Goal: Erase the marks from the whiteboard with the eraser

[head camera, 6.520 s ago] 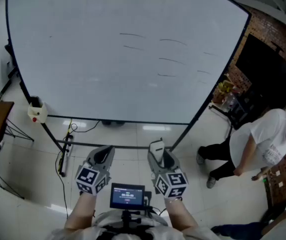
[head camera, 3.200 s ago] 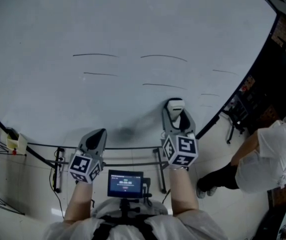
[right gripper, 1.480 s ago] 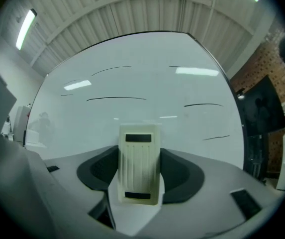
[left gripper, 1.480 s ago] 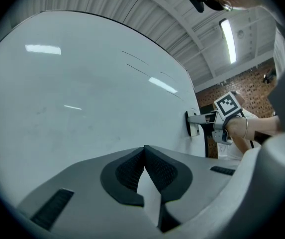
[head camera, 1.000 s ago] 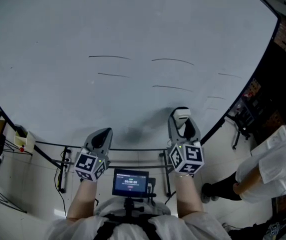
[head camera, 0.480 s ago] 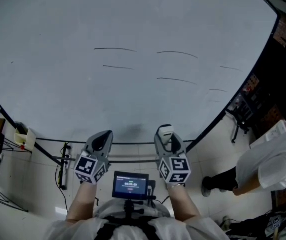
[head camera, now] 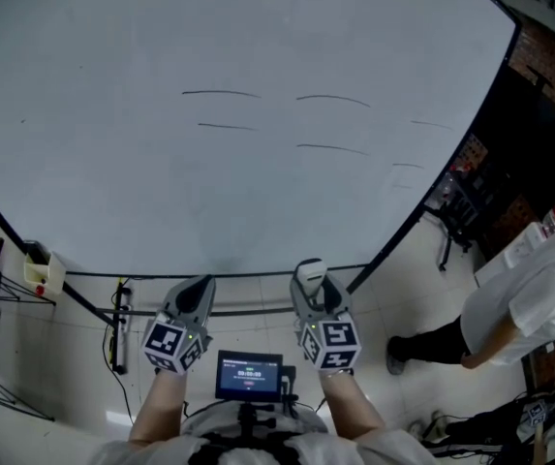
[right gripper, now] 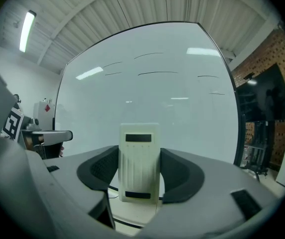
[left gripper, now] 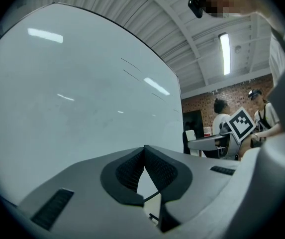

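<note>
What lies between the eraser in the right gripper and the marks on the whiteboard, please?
Only blank whiteboard lies between the eraser and the marks; the head view shows that stretch bare.

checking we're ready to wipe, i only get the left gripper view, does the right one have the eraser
Observer: Yes. The right gripper is shut on the eraser, which stands upright between its pads.
Operator: is it touching the board
Observer: No. In the right gripper view the whiteboard stands off ahead of the eraser, with a gap between them.
Operator: how many marks up there
Observer: The head view shows about six thin dark lines: four across the upper middle and two fainter ones nearer the right edge.
</note>
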Available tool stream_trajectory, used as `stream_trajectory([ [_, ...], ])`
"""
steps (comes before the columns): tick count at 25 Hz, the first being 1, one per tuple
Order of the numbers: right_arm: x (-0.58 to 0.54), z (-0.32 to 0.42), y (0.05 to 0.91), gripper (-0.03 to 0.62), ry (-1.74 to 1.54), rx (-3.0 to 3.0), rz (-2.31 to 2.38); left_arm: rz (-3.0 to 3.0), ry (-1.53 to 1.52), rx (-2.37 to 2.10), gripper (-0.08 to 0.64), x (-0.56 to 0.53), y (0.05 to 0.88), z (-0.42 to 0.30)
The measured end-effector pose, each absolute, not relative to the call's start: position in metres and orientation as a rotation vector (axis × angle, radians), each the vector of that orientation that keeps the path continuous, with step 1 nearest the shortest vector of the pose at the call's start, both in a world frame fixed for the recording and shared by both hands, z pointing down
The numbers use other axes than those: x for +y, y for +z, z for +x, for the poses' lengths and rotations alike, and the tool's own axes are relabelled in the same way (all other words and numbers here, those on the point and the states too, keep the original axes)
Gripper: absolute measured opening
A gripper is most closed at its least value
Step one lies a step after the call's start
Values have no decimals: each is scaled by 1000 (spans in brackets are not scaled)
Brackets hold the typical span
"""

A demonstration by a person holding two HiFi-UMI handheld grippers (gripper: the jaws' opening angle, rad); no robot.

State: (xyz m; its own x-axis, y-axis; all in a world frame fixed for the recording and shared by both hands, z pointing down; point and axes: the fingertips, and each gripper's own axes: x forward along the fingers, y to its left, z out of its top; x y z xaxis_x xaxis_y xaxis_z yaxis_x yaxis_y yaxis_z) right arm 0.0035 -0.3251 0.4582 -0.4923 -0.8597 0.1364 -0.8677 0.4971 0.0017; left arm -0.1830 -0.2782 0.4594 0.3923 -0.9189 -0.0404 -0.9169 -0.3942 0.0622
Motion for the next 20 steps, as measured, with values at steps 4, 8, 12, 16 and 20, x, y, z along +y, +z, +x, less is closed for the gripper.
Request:
stream_trajectory([
  [4,-307,11,460,268,93,-2628,1491,2593,-116,-1741,5,-261,455,-175],
  [8,-280,28,461,268,94,-2650,1465,2597,-103,-1751,5,-235,454,-151],
  [12,-247,55,463,268,110,-2661,1437,2585,-82,-1759,5,-203,456,-118],
  [16,-207,84,466,268,123,-2673,1399,2561,-79,-1771,5,-165,459,-84],
  [20,-168,108,471,268,123,-2685,1348,2533,-78,-1778,5,-128,466,-53],
])
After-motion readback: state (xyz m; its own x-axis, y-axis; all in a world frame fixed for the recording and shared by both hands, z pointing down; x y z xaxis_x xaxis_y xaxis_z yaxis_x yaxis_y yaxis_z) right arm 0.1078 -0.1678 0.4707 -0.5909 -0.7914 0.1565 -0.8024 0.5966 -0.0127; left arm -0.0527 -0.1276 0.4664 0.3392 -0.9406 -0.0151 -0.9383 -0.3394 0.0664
